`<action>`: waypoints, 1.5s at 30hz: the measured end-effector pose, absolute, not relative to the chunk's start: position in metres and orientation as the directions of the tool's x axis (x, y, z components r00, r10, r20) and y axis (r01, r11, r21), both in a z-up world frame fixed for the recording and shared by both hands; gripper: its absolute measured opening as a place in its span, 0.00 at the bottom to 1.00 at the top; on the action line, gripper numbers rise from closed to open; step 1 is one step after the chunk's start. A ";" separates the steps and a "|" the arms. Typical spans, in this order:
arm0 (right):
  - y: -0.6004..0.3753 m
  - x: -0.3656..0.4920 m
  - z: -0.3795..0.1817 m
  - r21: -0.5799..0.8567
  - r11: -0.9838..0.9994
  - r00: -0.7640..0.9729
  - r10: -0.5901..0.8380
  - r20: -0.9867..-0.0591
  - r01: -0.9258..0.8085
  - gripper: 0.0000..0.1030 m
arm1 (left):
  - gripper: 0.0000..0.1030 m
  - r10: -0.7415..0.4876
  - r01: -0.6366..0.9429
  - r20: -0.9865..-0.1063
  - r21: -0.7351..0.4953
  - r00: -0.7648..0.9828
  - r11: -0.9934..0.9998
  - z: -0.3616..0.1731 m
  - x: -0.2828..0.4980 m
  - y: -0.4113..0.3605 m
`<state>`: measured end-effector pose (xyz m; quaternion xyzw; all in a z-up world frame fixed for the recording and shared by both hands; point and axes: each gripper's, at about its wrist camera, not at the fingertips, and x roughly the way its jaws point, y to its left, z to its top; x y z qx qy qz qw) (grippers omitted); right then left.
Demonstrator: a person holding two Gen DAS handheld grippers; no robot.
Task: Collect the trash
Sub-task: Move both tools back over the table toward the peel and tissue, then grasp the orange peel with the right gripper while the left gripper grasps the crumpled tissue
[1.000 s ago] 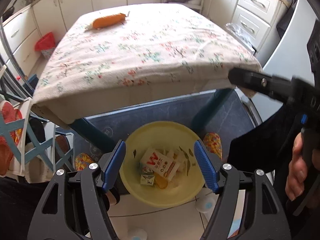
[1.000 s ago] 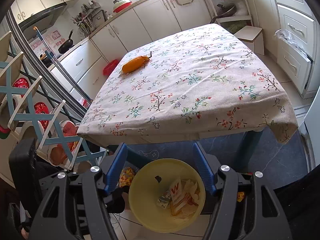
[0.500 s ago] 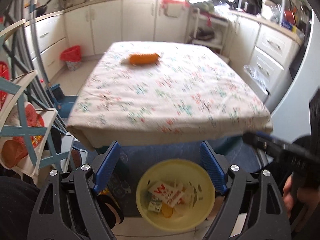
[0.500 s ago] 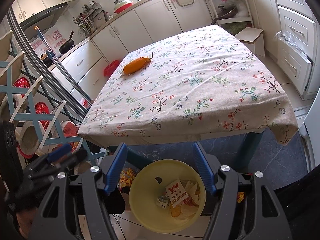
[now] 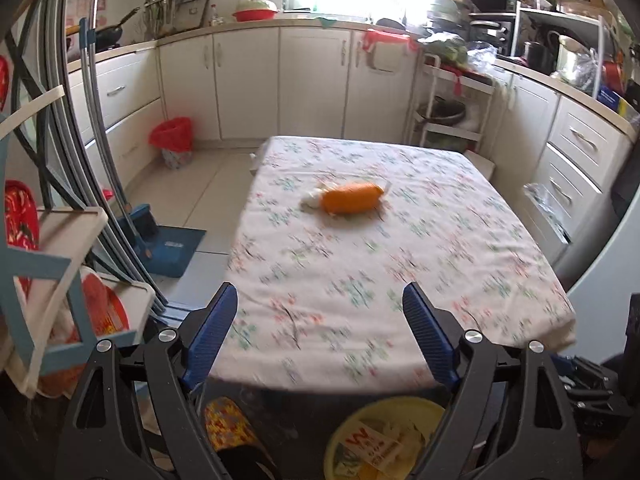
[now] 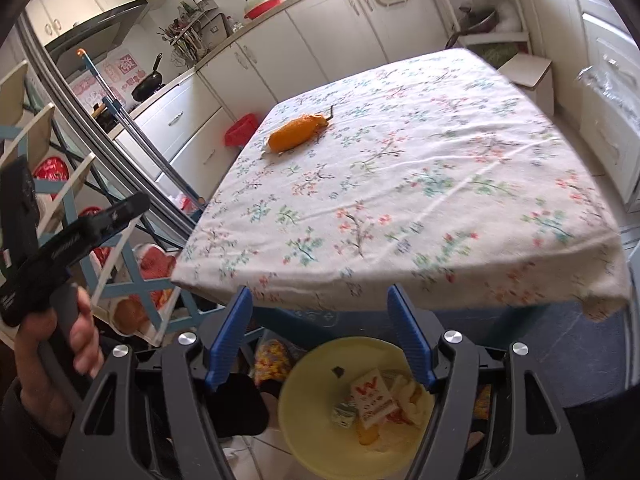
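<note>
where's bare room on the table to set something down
Nearly the whole floral tablecloth is bare: the near half up to the front edge, and the right side. Only the orange wrapper lies far left of centre. Under the front edge the yellow bowl is crowded with trash.

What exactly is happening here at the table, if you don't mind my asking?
A person is clearing trash with a handheld gripper in each hand. The yellow bowl on the floor below the table's near edge already holds wrappers and scraps. One orange wrapper remains on the floral tablecloth, towards the far side. The left gripper is empty, its jaws having just been opening, and points at the tabletop. The right gripper hangs open and empty above the bowl.
</note>
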<state>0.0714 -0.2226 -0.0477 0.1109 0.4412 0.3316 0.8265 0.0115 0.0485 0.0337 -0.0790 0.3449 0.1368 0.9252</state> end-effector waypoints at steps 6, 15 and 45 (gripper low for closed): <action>-0.192 0.116 -0.051 0.564 0.711 0.310 0.697 -0.646 -0.421 0.66 | 0.78 0.186 -0.391 -0.664 -0.173 0.724 0.904 0.028 0.027 0.086; -0.122 0.214 -0.056 0.663 0.679 0.275 0.734 -0.621 -0.316 0.66 | 0.80 0.119 -0.406 -0.685 -0.276 0.719 0.871 0.014 0.030 0.097; -0.153 0.247 -0.060 0.513 0.717 0.087 0.616 -0.783 -0.472 0.36 | 0.82 0.115 -0.288 -0.749 -0.104 0.652 0.952 -0.007 0.158 0.085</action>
